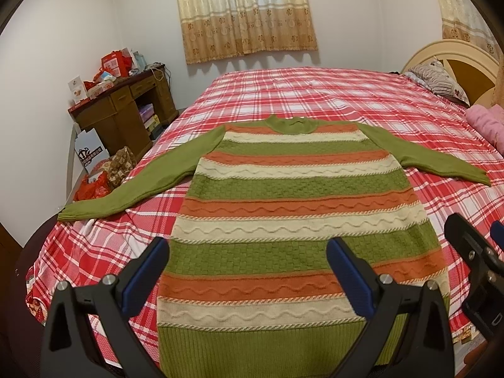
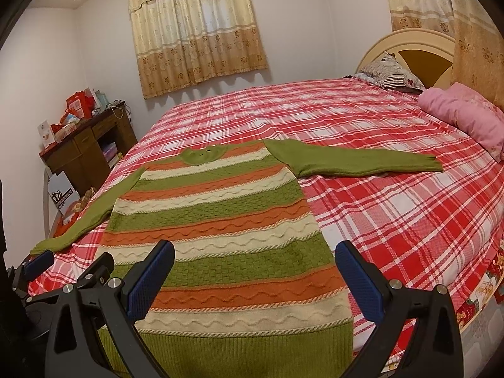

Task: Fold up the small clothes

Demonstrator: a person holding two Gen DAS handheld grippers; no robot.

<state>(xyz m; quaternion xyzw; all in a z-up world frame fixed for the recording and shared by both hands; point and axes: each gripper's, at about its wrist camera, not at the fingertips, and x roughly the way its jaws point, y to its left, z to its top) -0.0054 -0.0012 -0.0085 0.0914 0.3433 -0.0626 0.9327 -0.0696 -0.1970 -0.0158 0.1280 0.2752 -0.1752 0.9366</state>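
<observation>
A knitted sweater (image 1: 293, 208) with green, orange and cream stripes lies flat on the bed, hem toward me, collar far. Both green sleeves are spread out: the left sleeve (image 1: 126, 186) reaches the bed's left edge, the right sleeve (image 2: 362, 160) stretches across the bedspread. My left gripper (image 1: 249, 252) hovers open above the hem, nothing between its blue pads. My right gripper (image 2: 255, 258) is also open over the hem's right part, holding nothing. Each gripper shows at the edge of the other's view: the right gripper (image 1: 478, 245) and the left gripper (image 2: 41, 261).
The bed carries a red and white plaid bedspread (image 2: 393, 214). A pink blanket (image 2: 466, 116) and a striped pillow (image 2: 390, 75) lie by the headboard. A cluttered brown desk (image 1: 126, 100) and bags (image 1: 104, 176) stand left of the bed.
</observation>
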